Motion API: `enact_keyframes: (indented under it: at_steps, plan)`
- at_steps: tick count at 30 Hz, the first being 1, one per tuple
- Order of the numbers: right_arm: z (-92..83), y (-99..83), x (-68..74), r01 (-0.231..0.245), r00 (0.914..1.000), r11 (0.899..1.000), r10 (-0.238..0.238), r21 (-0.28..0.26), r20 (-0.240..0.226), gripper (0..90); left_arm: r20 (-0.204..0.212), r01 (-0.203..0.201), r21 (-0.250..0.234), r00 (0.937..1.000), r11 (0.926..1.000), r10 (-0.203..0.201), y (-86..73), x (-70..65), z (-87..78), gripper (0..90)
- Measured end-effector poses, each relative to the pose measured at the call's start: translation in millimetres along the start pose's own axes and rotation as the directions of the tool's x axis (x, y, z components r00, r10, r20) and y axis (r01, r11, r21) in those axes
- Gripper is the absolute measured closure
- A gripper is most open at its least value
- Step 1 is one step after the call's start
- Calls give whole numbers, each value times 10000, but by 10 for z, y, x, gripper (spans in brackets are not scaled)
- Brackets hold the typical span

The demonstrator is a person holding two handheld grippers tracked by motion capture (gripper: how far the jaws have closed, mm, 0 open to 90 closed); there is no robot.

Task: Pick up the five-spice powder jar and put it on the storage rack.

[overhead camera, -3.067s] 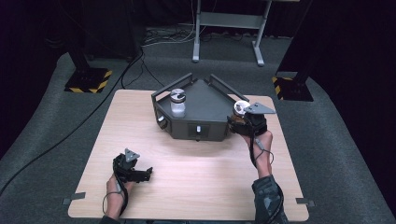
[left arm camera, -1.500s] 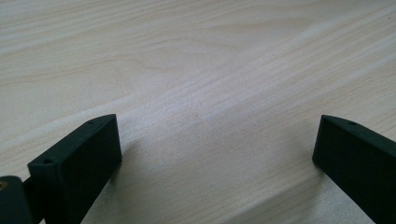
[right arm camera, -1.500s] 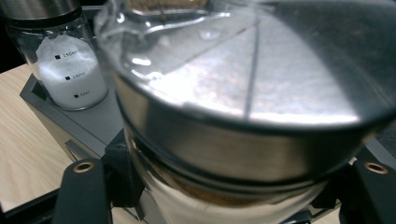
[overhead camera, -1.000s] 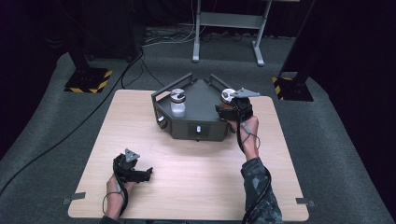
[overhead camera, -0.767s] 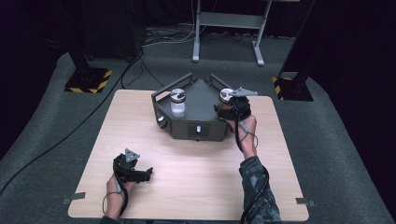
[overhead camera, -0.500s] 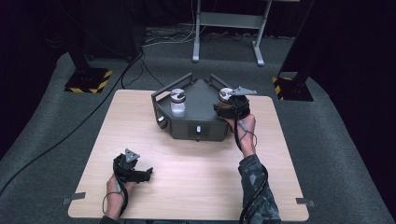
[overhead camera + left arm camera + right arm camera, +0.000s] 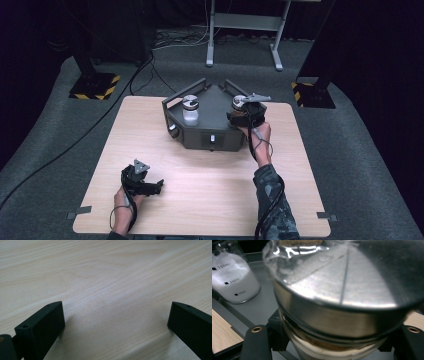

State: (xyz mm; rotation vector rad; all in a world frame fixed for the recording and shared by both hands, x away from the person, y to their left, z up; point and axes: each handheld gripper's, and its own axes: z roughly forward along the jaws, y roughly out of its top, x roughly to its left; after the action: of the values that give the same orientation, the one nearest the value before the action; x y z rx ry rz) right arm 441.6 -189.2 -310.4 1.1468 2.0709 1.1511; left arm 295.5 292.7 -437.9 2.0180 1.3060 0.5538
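Here, at about seven o'clock on the wooden counter (image 7: pixel 210 200), my left tool (image 7: pixel 150 186) rests low over the bare boards; in the left gripper view its jaws stand wide apart with only wood grain between them, so it is open and holds nothing. Toward twelve o'clock sits the dark grey angular tray (image 7: pixel 205 137), with a raised rail running along each of its two far edges; at its ten o'clock corner stands a glass beaker (image 7: pixel 190 111) with a metal lid, upright, with white powder in it and printed volume marks showing in the right gripper view (image 7: pixel 235 277). At the tray's two o'clock corner my right tool (image 7: pixel 239 116) is clamped on a second jar (image 7: pixel 239 102); in the right gripper view its broad silver lid (image 7: pixel 344 287) looms close above the jaws, which press on the glass body from either side; a brownish band shows just under the lid; the jar is over the tray's grey floor, though I cannot tell whether its base touches.
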Motion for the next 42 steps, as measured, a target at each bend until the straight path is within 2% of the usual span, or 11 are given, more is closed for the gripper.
enact_keyframes:
  at_steps: [8, 25, 34, 35, 38, 40, 42]
  plan:
    - [57, 15, -7, -70, 10000, 9996, 70, 257, -15, 297, -1, -6, 1, 10000, 10000, 6, 0, 0, 0, 7]
    - [60, -114, 14, 83, 10000, 9998, -82, -155, 18, 297, 0, 1, -1, 10000, 10000, -1, 0, 0, 0, 7]
    - [57, -100, 12, 83, 10000, 9999, -82, -101, 9, 294, 13, -17, -1, 10000, 10000, 17, 0, 2, 0, 7]
    - [55, -99, 9, 59, 10000, 9999, -59, -105, -6, 276, 14, -16, -2, 10000, 10000, 16, 0, 1, 1, 6]
    - [33, -96, 4, -42, 10000, 9999, 42, -111, 9, 142, 13, -15, -2, 10000, 10000, 15, 0, 1, 1, 6]
    - [-12, -110, 33, 129, 9997, 9998, -126, -141, 230, 72, 17, -47, 20, 10000, 10000, 46, 3, 3, -1, 7]
    - [-59, -124, 23, 129, 9997, 9999, -127, -99, 217, 12, 17, -18, -2, 10000, 10000, 18, 0, 1, 0, 6]
